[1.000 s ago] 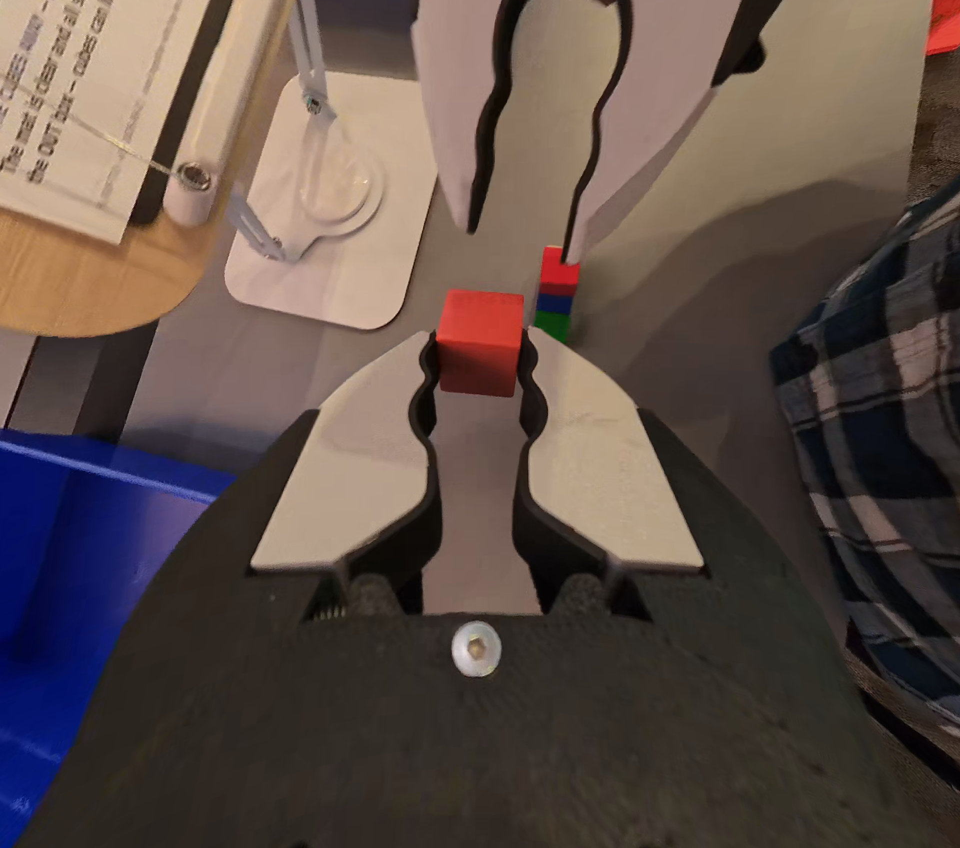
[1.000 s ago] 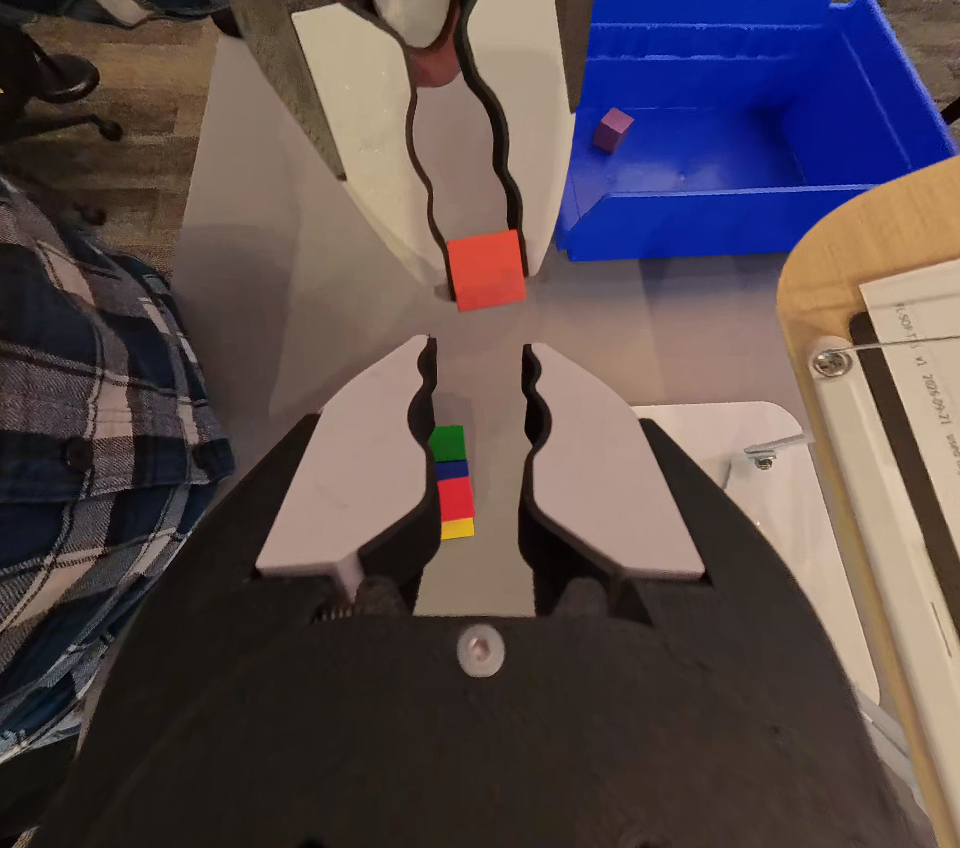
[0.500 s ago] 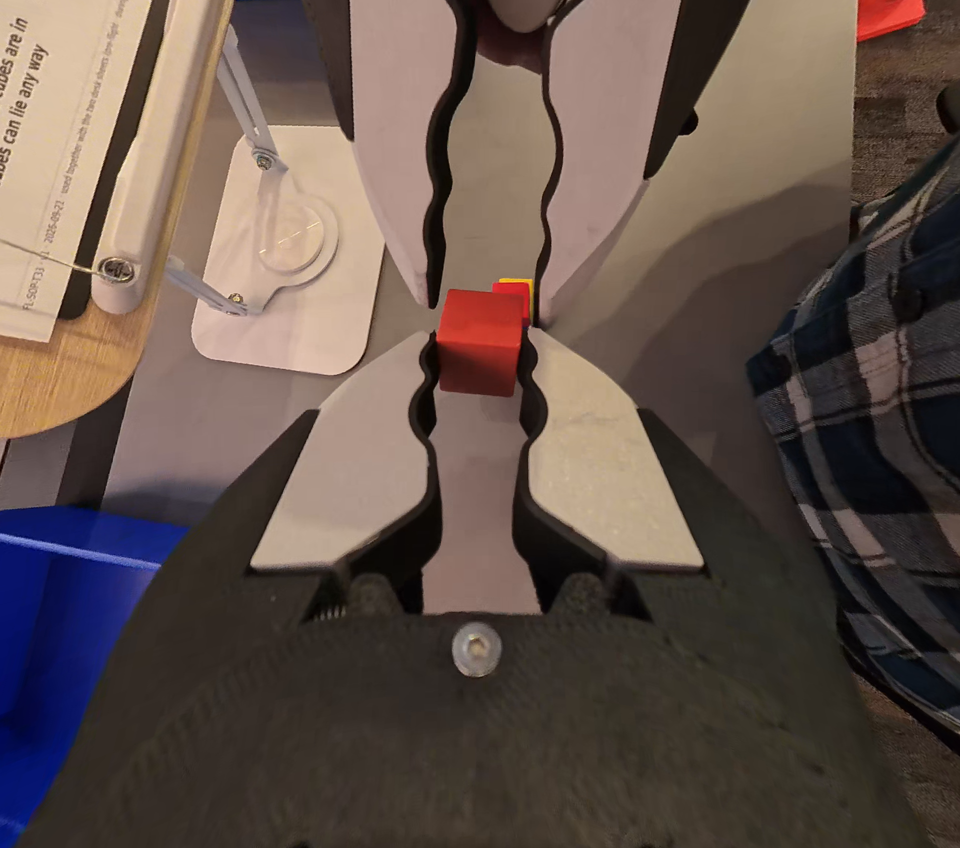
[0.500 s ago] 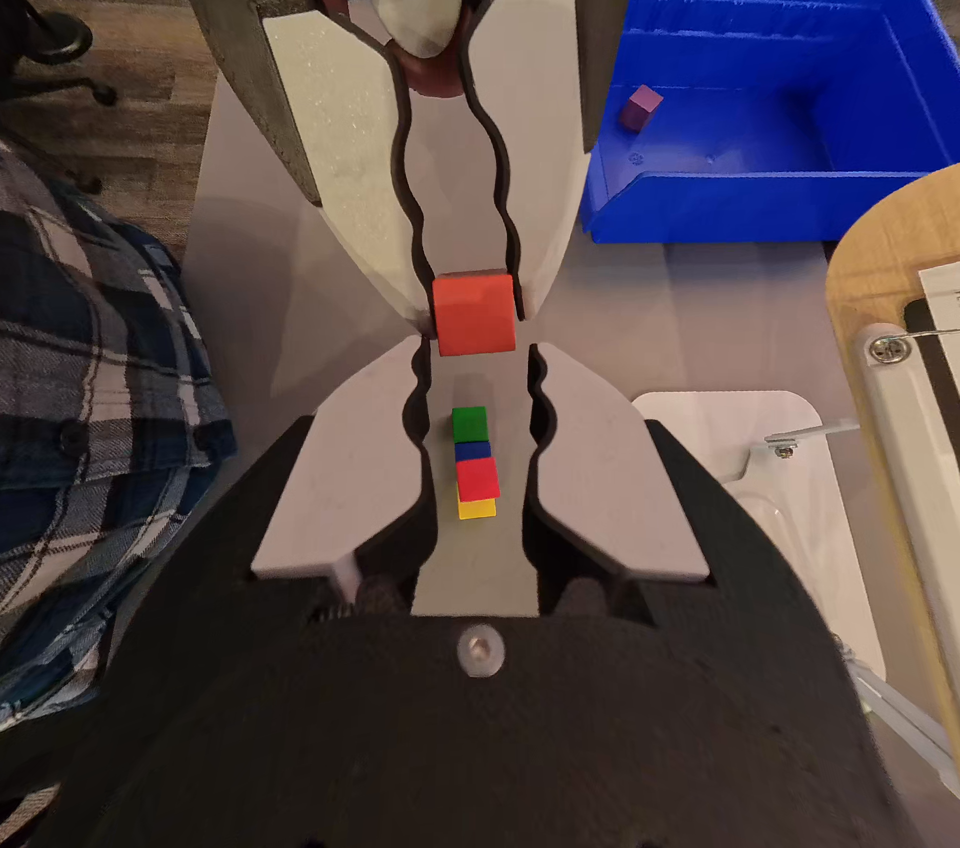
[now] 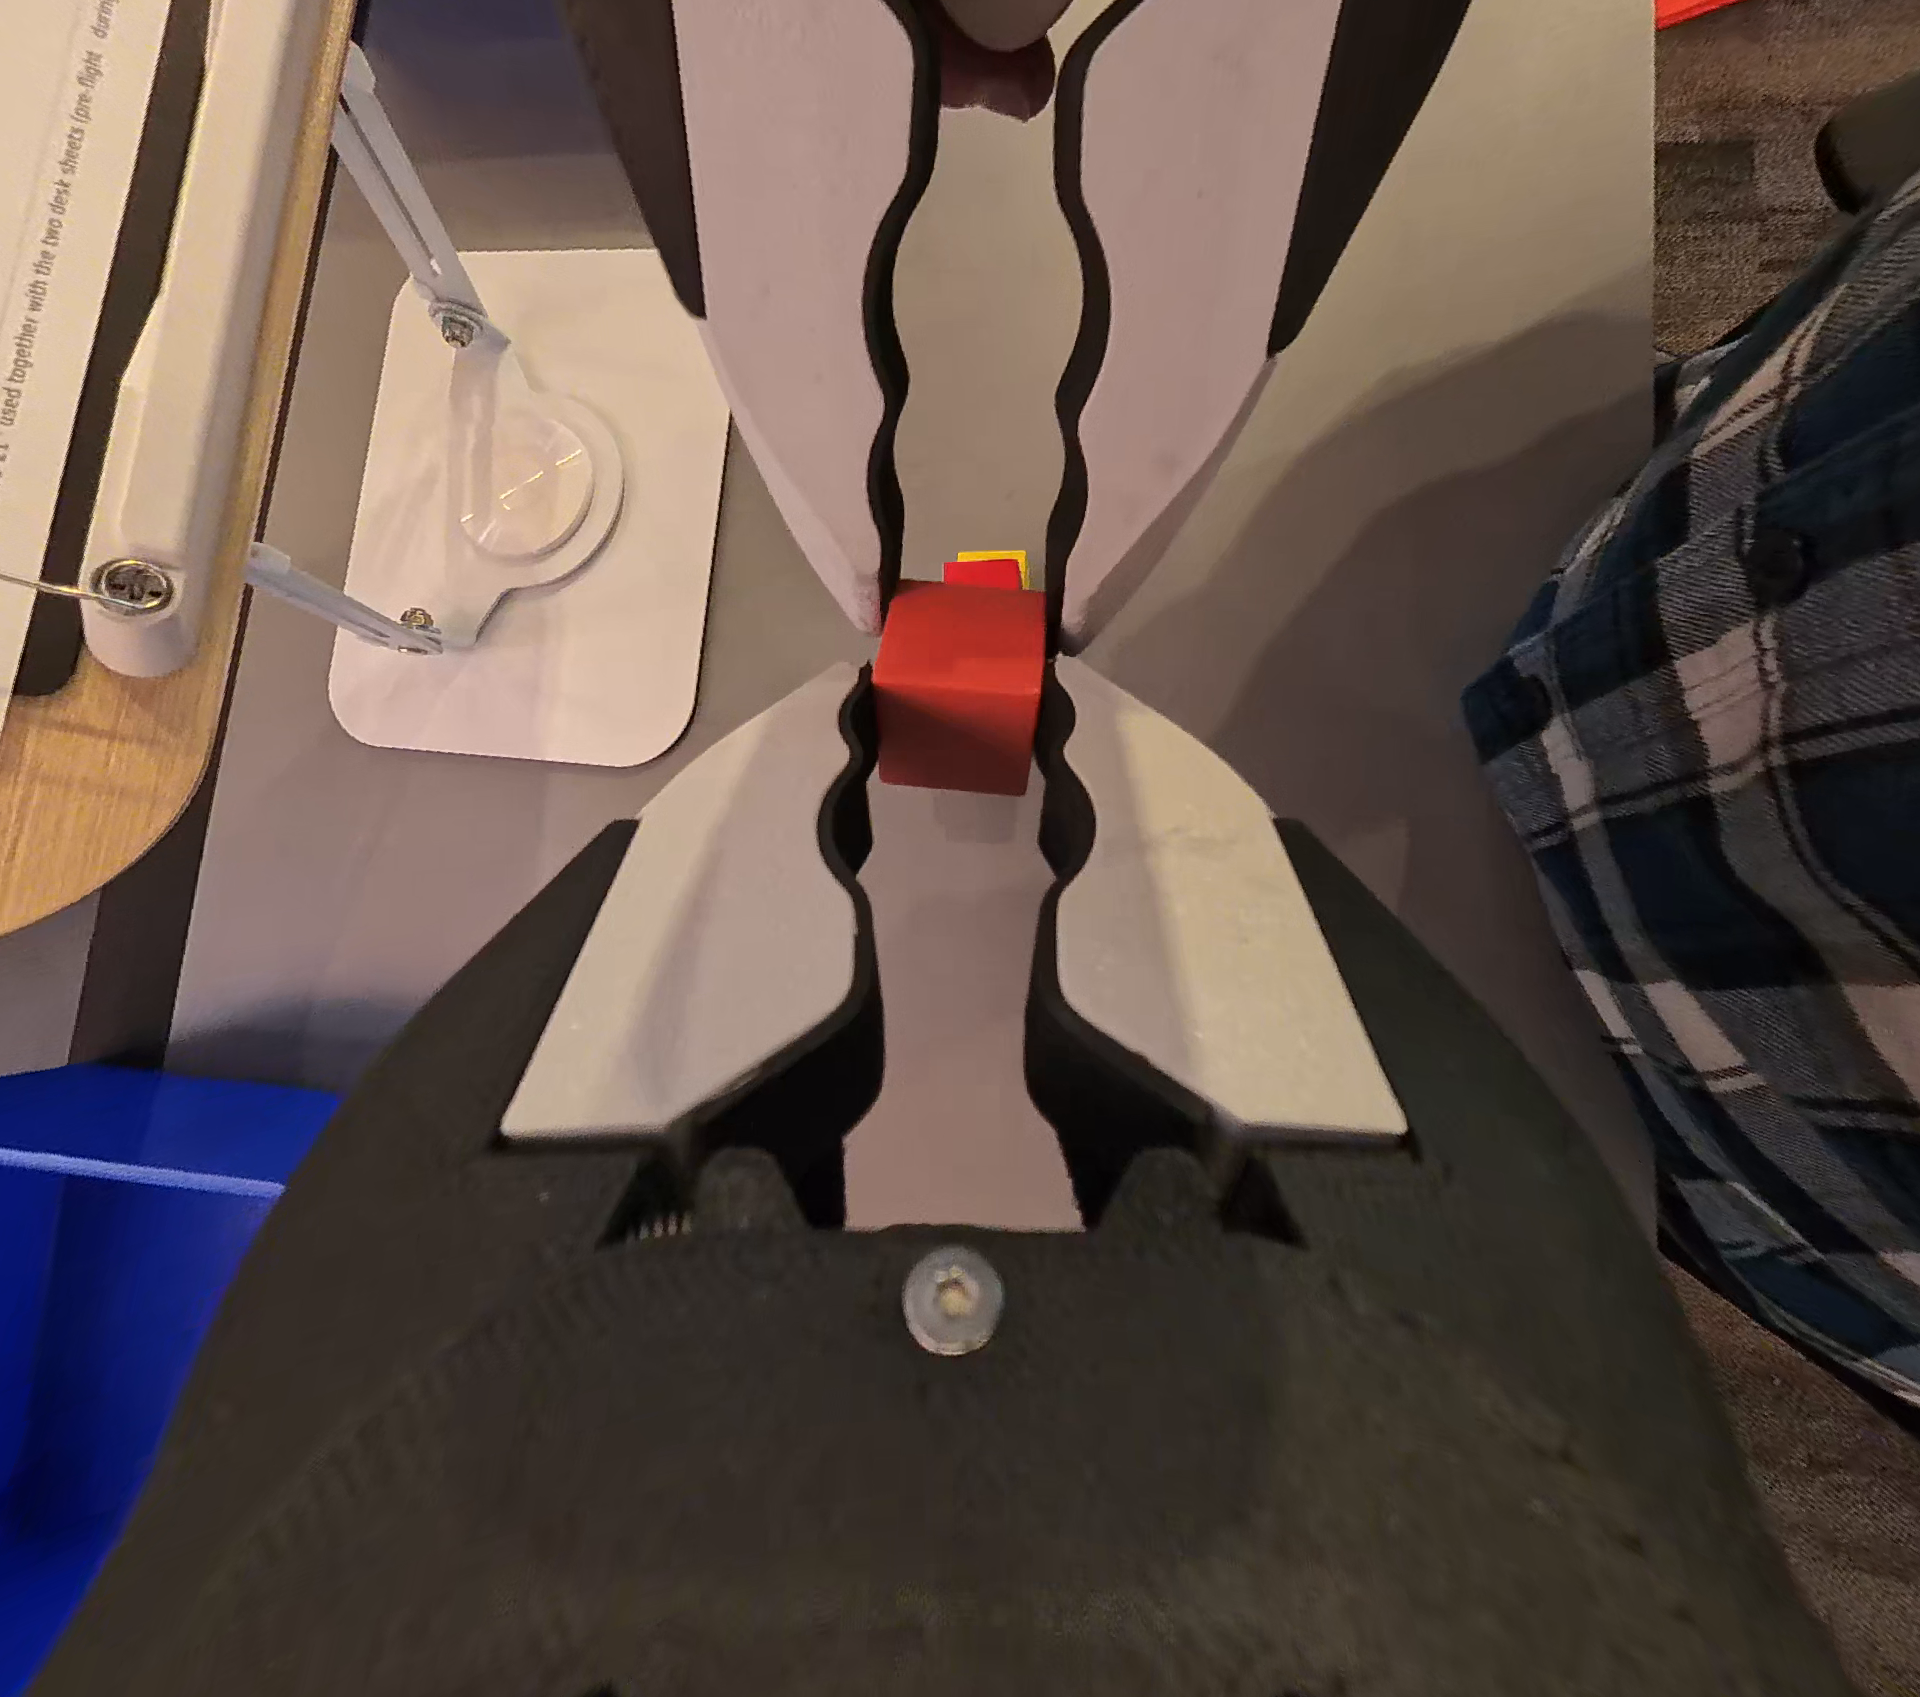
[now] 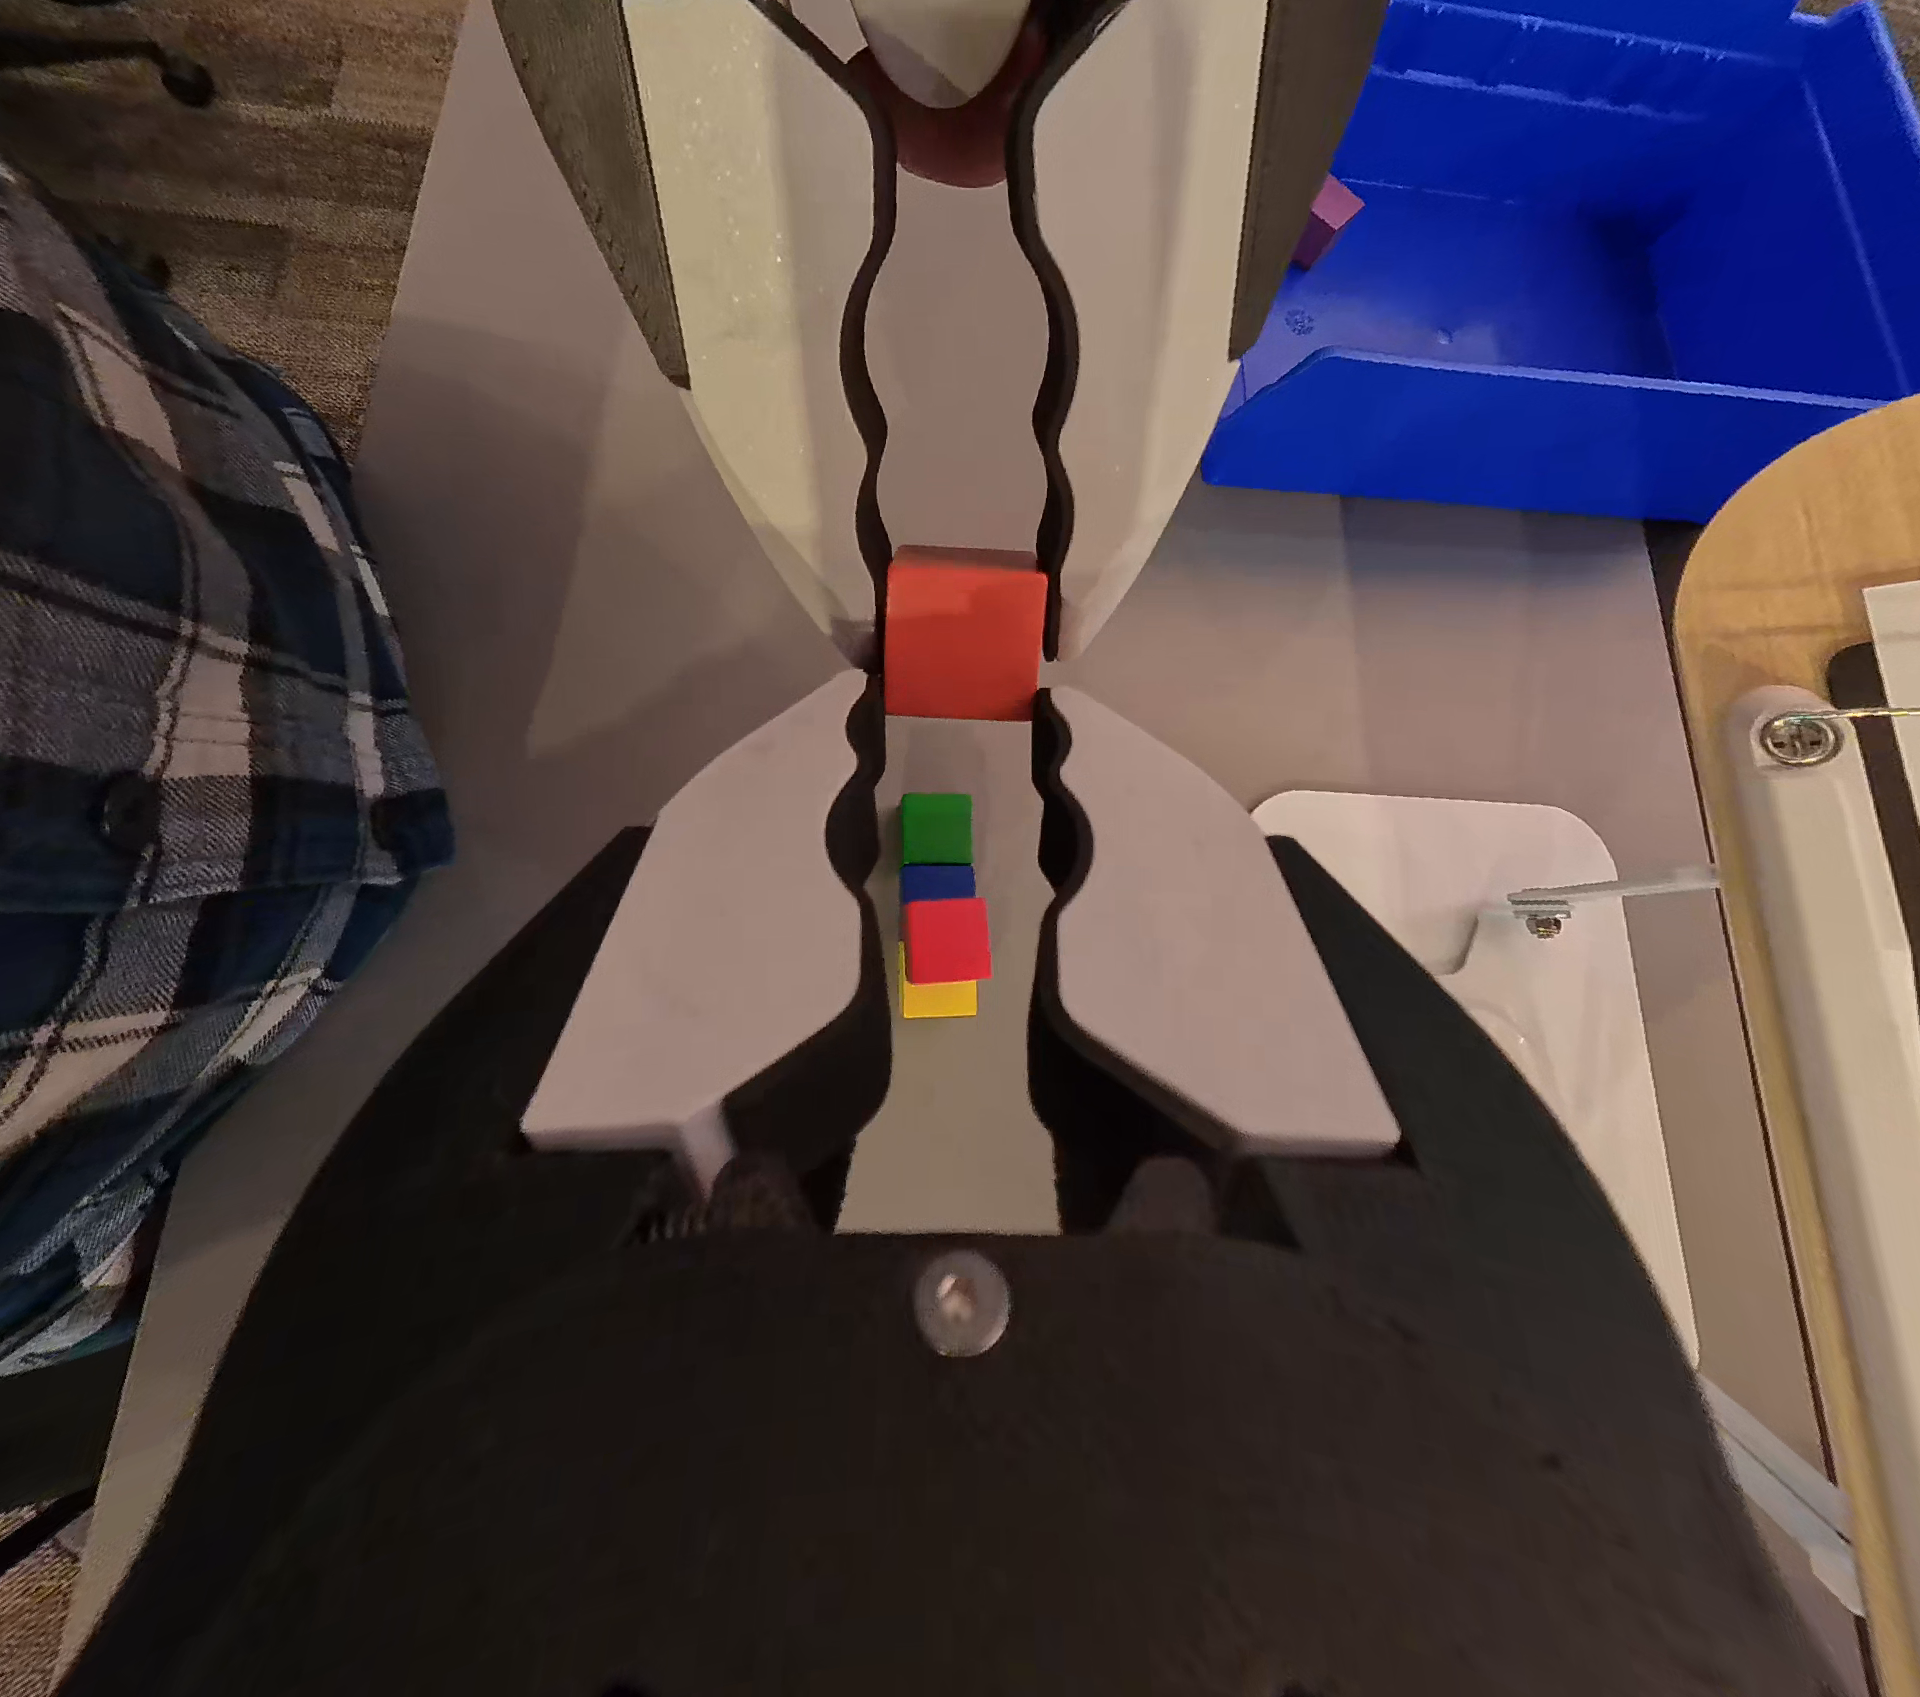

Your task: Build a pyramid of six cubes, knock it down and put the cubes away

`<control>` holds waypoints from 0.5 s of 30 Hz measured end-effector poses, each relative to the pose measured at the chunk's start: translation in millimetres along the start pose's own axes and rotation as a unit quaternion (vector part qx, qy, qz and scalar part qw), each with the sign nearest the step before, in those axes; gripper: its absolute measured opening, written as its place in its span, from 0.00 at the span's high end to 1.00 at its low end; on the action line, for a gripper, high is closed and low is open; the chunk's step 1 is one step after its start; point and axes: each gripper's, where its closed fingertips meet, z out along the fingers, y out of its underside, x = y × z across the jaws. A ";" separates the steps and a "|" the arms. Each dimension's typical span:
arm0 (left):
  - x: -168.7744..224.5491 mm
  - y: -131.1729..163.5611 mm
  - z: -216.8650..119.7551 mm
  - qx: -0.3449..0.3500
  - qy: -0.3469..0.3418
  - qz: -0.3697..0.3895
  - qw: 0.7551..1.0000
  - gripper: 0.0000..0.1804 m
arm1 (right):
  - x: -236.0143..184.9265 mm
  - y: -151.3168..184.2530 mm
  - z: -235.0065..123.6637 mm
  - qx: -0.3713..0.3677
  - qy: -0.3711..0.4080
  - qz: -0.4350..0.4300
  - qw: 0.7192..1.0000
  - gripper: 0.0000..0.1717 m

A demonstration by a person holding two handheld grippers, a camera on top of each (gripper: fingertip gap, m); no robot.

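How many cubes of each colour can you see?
orange-red cube: 1
green cube: 1
blue cube: 1
red cube: 1
yellow cube: 1
purple cube: 1
Total: 6

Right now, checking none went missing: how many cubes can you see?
6: orange-red cube between both grippers' tips; green, blue, red, yellow on the table; purple in the blue bin.

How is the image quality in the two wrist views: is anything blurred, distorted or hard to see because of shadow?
Left wrist view: the orange cube is sharp; wide-angle bending curves the clipboard; soft shadows lie on the table. Right wrist view: the small cubes are clear; the plaid sleeve looks slightly soft; the blue bin is evenly lit.
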 end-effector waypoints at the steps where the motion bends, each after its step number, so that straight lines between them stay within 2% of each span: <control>1: 0.0 0.2 0.4 0.000 0.001 -0.001 1.000 0.84 | 0.0 0.6 0.4 -0.001 -0.001 0.001 1.000 0.84; 11: -4.4 7.4 8.6 0.009 0.013 -0.027 1.000 0.82 | 4.1 11.7 4.3 -0.007 -0.008 0.017 1.000 0.84; 15: -4.8 8.5 11.4 0.013 0.020 -0.030 0.999 0.85 | 5.8 13.2 2.7 -0.003 -0.008 0.022 1.000 0.84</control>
